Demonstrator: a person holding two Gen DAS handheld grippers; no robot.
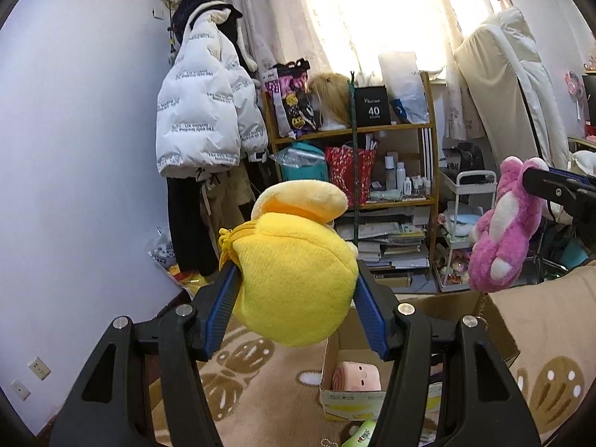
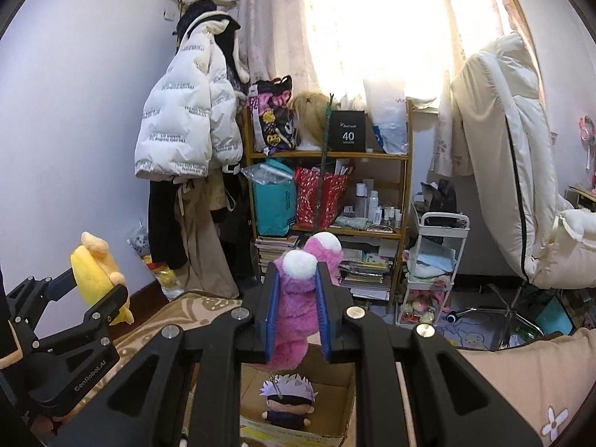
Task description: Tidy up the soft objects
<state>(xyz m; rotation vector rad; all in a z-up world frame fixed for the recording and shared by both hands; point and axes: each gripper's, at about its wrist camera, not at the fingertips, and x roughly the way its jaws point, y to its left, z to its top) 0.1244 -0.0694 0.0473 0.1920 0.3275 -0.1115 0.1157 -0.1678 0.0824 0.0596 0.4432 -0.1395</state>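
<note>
My left gripper [image 1: 296,272] is shut on a round yellow plush toy [image 1: 294,272], its blue pads pressing both sides; the toy hangs above a brown patterned blanket. In the right wrist view that yellow plush [image 2: 98,279] and the left gripper [image 2: 91,287] appear at the far left. My right gripper [image 2: 297,272] is shut on a pink plush toy [image 2: 294,305] with white paws, held over an open cardboard box [image 2: 335,424]. The pink plush [image 1: 503,231] also shows at the right of the left wrist view, hanging from the right gripper's fingers [image 1: 555,186].
The cardboard box [image 1: 447,305] holds a pink-and-cream plush [image 1: 355,376] and a white-haired doll [image 2: 288,398]. Behind stand a cluttered wooden shelf [image 2: 327,156], a white puffer jacket [image 2: 186,123] on the wall, a white trolley [image 2: 439,260] and a cream chair [image 2: 510,171]. A brown blanket [image 1: 547,335] covers the foreground.
</note>
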